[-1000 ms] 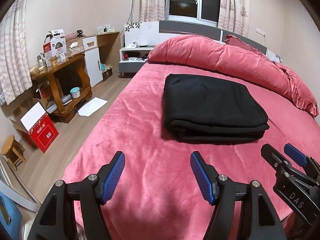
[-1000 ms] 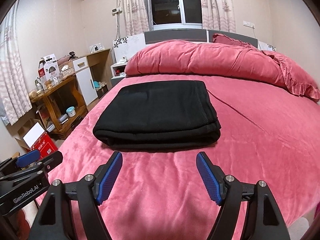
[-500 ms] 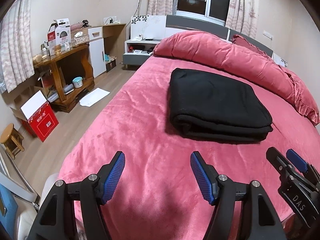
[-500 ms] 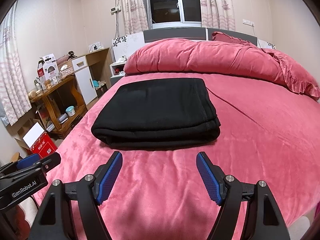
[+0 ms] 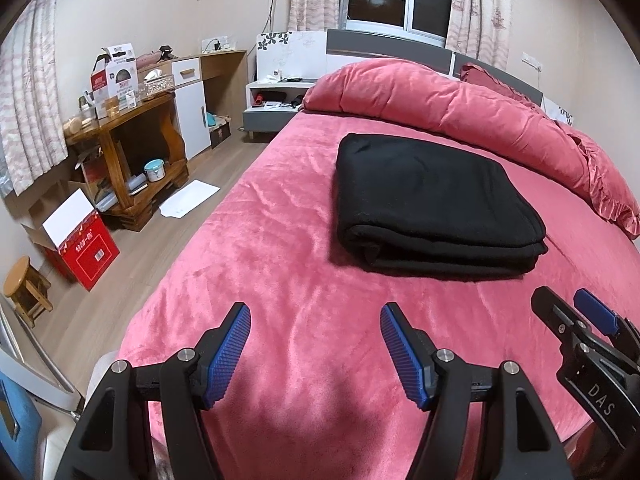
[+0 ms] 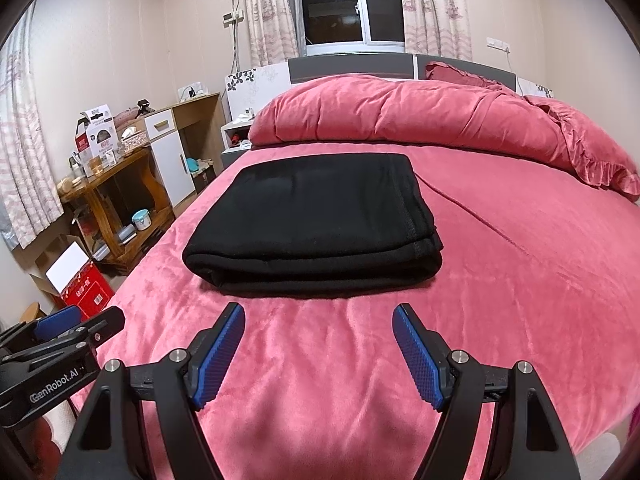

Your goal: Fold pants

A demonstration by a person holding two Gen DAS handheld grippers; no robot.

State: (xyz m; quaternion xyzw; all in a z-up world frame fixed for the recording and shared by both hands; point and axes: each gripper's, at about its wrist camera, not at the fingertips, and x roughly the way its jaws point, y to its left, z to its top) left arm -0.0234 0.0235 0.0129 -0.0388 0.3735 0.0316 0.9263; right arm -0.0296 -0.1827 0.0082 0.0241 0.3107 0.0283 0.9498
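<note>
Black folded pants (image 6: 312, 220) show their stitched hem only rightward; left gripper (image 5: 316, 356) and right gripper (image 6: 319, 356) gape empty.

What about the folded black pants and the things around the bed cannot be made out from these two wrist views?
- Black pants: inner layers and waistband are hidden by their own folds in both views.
- Red box: print too small to read, left view.
- Wooden stool: cut off by the fisheye edge, left view.
- Bed: its foot is hidden behind the right gripper.

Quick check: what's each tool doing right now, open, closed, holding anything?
Left tool: open, empty.
Right tool: open, empty; pants lie folded beyond it.
</note>
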